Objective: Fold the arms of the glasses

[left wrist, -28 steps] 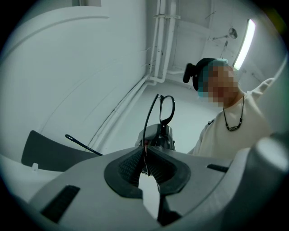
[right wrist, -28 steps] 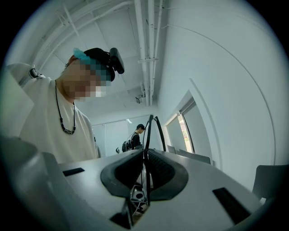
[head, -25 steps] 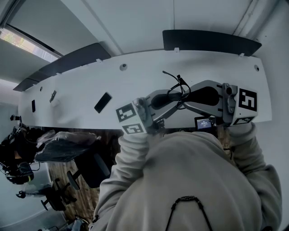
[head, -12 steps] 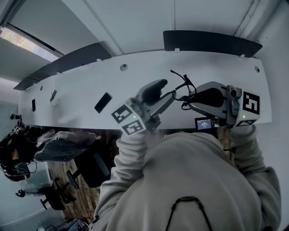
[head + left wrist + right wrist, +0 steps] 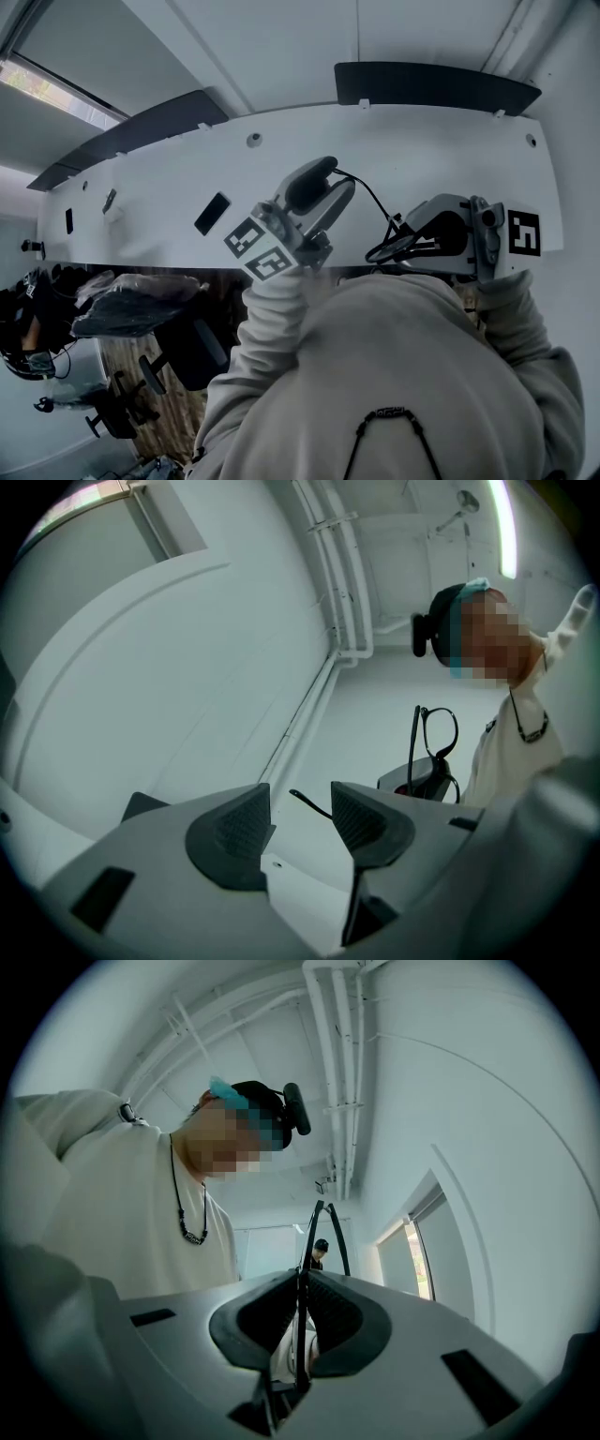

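Glasses [image 5: 392, 246] are off the worktop, pinched by the frame in the right tongs [image 5: 419, 236], whose pads press together on the thin rim. One arm sticks out toward 10 o'clock. Its tip shows in the gap of the left tongs [image 5: 323, 180], which have just been spreading wide and grip nothing. The fold looks unfinished. I judge that the left tongs must next catch that arm and swing it against the frame while the right holds firm.
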`<state>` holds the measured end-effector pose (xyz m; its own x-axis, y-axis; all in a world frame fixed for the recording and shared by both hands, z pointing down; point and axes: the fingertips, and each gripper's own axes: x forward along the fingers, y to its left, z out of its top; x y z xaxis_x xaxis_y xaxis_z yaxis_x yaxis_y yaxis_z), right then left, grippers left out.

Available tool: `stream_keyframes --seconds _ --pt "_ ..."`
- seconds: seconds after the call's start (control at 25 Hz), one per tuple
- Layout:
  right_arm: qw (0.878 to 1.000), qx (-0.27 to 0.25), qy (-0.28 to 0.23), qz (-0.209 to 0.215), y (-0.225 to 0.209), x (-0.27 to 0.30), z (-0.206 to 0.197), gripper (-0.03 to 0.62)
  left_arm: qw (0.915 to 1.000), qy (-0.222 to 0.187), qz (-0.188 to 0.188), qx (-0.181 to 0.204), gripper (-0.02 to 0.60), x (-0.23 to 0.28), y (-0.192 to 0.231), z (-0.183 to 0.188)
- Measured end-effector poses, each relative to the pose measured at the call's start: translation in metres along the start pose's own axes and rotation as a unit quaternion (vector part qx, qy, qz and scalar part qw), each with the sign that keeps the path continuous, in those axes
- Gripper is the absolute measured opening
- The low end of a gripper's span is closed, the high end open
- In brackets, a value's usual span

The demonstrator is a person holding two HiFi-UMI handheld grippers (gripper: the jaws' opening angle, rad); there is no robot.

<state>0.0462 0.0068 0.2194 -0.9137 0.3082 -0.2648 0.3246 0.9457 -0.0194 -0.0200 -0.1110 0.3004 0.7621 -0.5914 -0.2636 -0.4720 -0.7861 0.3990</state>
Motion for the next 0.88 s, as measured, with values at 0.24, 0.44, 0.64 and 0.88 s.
stream_keyframes --seconds 0.24,0.44,0.64,0.88 --pt "1.000 0.012 0.018 0.007 0.002 -0.002 -0.006 0.051 0.9994 -0.025 -0.009 0.020 0.050 0.000 -0.009 0.020" --pt "0.999 0.025 0.025 0.006 0.002 -0.003 -0.008 0.051 0.9971 -0.030 -0.008 0.070 0.041 -0.001 -0.026 0.039" --pt "0.999 0.026 0.040 0.010 0.003 -0.002 -0.009 0.051 0.9934 -0.037 -0.034 0.103 0.034 0.005 -0.051 0.058" --pt "0.998 0.031 0.057 0.002 0.002 -0.004 -0.016 0.051 0.9920 -0.044 -0.052 0.106 0.026 0.004 -0.065 0.067"
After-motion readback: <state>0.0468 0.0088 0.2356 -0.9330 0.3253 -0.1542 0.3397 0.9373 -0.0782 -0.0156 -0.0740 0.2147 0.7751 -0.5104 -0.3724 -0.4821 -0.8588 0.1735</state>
